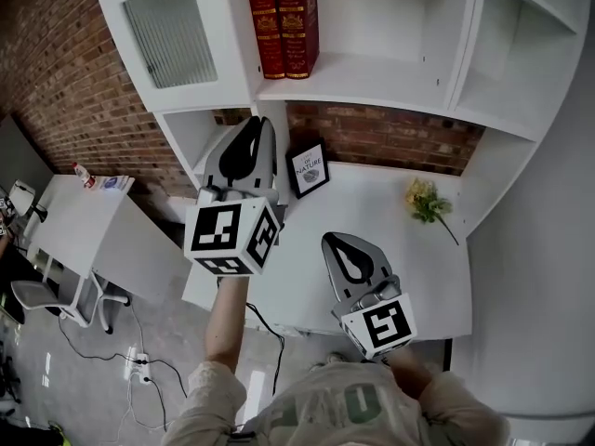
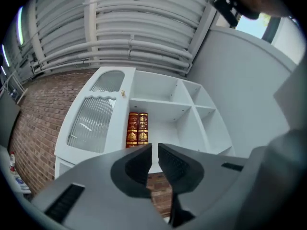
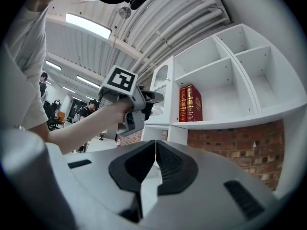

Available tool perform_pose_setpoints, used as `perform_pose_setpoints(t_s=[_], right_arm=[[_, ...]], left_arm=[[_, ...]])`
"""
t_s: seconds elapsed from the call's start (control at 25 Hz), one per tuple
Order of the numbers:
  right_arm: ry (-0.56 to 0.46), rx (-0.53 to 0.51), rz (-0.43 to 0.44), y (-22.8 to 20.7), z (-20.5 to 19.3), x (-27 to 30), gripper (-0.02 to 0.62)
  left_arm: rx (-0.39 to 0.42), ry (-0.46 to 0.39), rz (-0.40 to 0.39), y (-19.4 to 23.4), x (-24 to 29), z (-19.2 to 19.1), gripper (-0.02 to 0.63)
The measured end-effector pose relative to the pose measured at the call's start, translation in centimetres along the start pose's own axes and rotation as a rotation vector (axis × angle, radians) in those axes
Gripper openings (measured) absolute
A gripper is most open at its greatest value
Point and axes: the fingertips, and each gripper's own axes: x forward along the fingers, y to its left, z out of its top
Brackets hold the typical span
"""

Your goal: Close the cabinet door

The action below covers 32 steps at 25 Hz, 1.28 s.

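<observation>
The white cabinet's door (image 1: 172, 26), with a ribbed glass pane, stands swung open at the upper left, beside the shelf that holds two red books (image 1: 282, 17). My left gripper (image 1: 256, 136) is raised below the door's lower edge and clear of it. In the left gripper view, the left gripper (image 2: 155, 147) has a narrow gap between its jaws with nothing in it, and points at the door (image 2: 91, 121) and books (image 2: 137, 128). My right gripper (image 1: 351, 249) hangs lower over the desk. The right gripper view shows the right gripper (image 3: 156, 143) with its jaws closed together and empty.
A framed picture (image 1: 309, 167) and a sprig of yellow flowers (image 1: 426, 198) lie on the white desk (image 1: 390, 249) below the shelves. A brick wall runs behind. A small white table (image 1: 79, 221) and a chair (image 1: 46, 295) stand at the left.
</observation>
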Motion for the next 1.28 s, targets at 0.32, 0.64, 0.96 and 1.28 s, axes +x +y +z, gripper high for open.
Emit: perform_pose_setpoints(t_s=[0.32,0.64,0.96,1.28], right_arm=[[0.020,-0.016,0.030,1.8,-0.8,-0.8,0.017],[0.092,0.025,-0.012,2.8,-3.6,-1.7,0.016],[0.114,-0.003,0.014,3.8,-4.3,-1.5,0.016],[0.108,0.010,0.027,3.9,-4.3,-1.1,0.015]], left_arm=[[0.049,0.051,0.013,-4.4,-9.5,-5.2,0.014],[-0.094,0.204,0.036,-6.8,-14.1,-12.5,0.014],[-0.103,0.205,0.068,-5.5,-15.9,-12.7,0.014],[-0.103,0.243,0.091,-4.8,-16.6,-13.5,0.014]])
